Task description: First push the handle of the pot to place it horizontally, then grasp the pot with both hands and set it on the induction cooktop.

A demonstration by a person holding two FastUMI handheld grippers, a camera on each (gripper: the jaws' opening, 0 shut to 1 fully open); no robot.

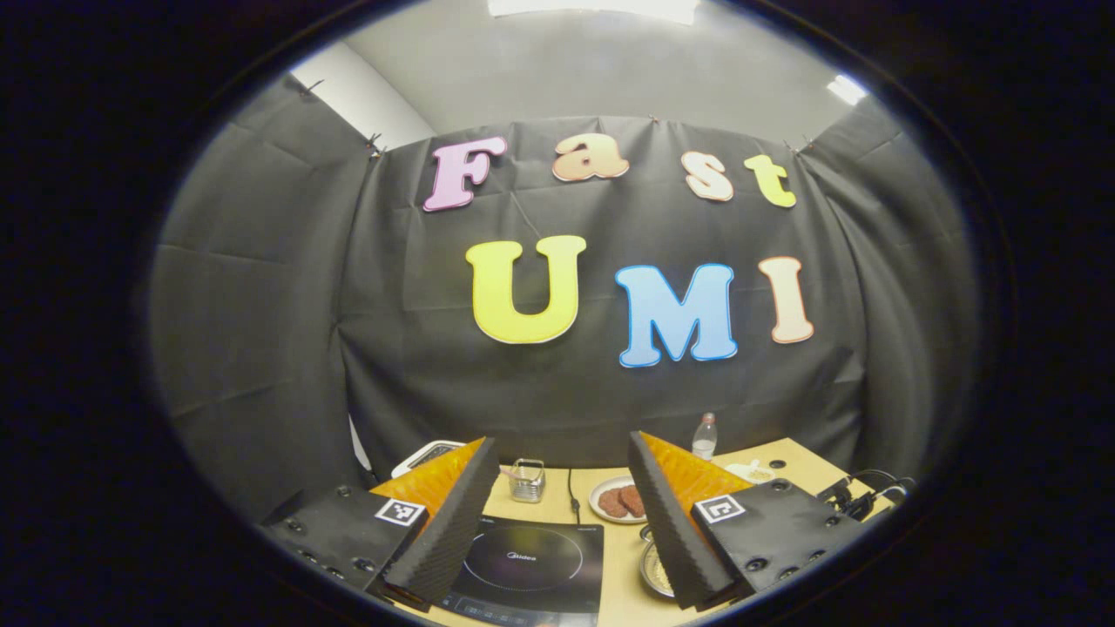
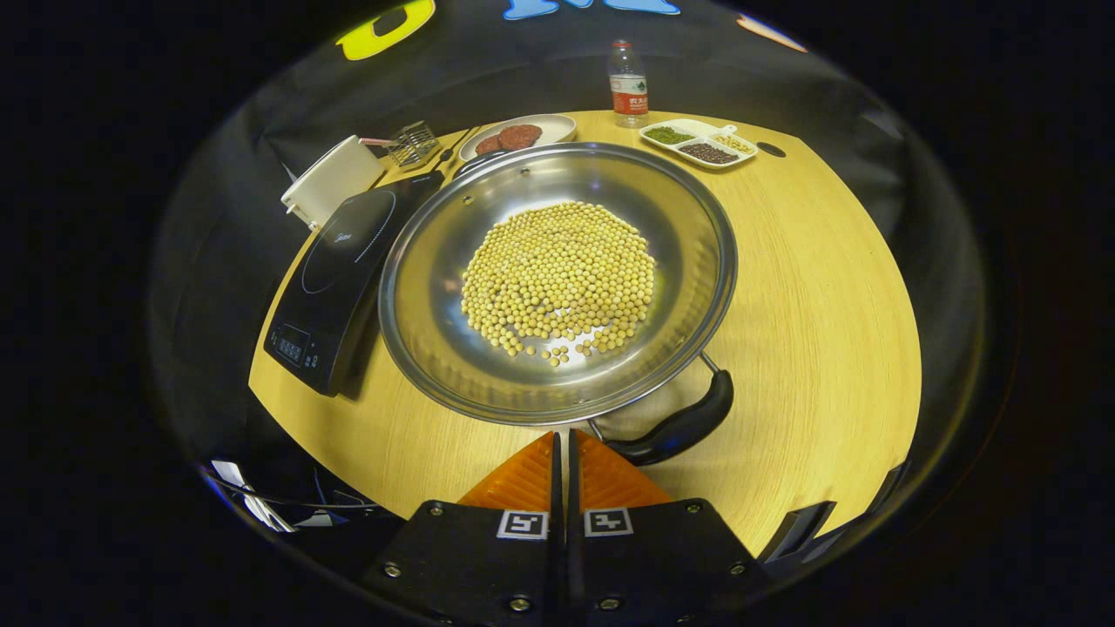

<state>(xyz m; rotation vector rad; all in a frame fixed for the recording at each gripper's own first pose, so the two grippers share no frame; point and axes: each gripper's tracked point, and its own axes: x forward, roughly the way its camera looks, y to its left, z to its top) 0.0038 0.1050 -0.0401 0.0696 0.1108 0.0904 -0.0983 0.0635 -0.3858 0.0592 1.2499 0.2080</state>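
Observation:
The steel pot [image 2: 435, 331] stands on the wooden table, right of the black induction cooktop [image 2: 340, 270], with soybeans [image 2: 562, 274] heaped in its middle. Its black near handle [image 2: 684, 425] slants along the rim at the lower right. A second dark handle [image 2: 482, 158] peeks over the far rim. My right gripper [image 2: 564, 438] is shut with nothing held, its tips just short of the near rim, left of the handle's bracket. My left gripper [image 1: 557, 522] hangs open high above the cooktop [image 1: 531, 562], with the pot's rim [image 1: 649, 570] beside its right finger.
At the back of the table are a plate of brown patties [image 2: 518, 135], a water bottle [image 2: 627, 83], a divided dish of grains [image 2: 701, 144], a small wire basket [image 2: 412, 142] and a white box [image 2: 331, 181]. Cables [image 1: 858, 496] lie at the right edge.

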